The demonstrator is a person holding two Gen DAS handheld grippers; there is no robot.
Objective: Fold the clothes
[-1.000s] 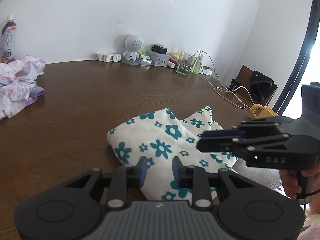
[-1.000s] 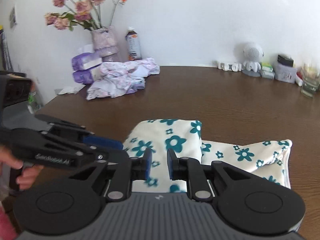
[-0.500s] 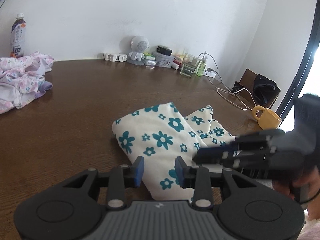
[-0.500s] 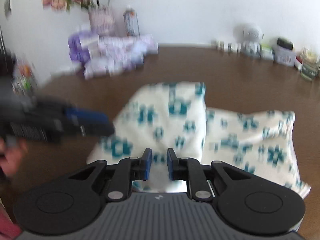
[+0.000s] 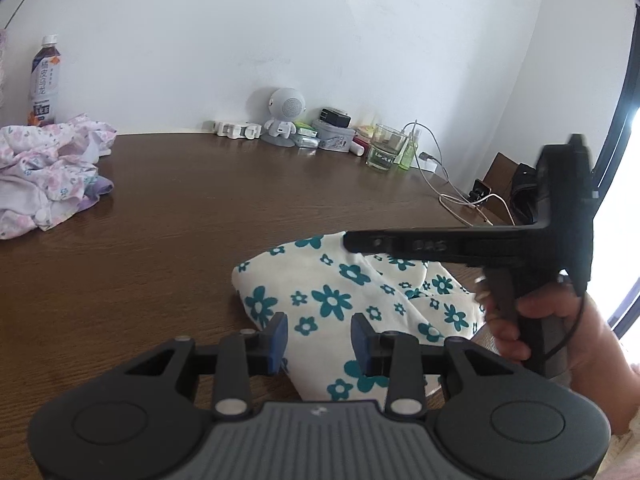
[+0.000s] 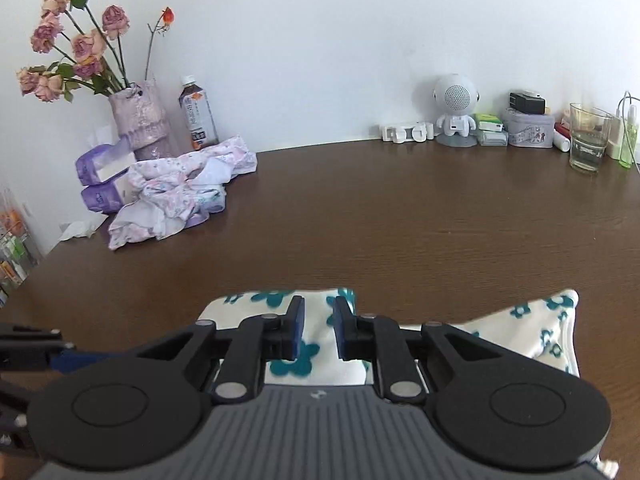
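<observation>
Two hand-held grippers, left hand-held gripper (image 5: 319, 338) and right hand-held gripper (image 6: 318, 328) agape, level above floral garment (image 5: 340, 300)

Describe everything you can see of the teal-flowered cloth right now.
The flowered cloth is cream soft-looking fabric printed with teal flowers, lying partly folded on the brown table near its front edge. One thicker folded section lies to the left in the right wrist view, and a flatter part runs out to the right. The left tongs and the right tongs are both open above it, gripping nothing. Whether their tips touch the fabric cannot be told.
</observation>
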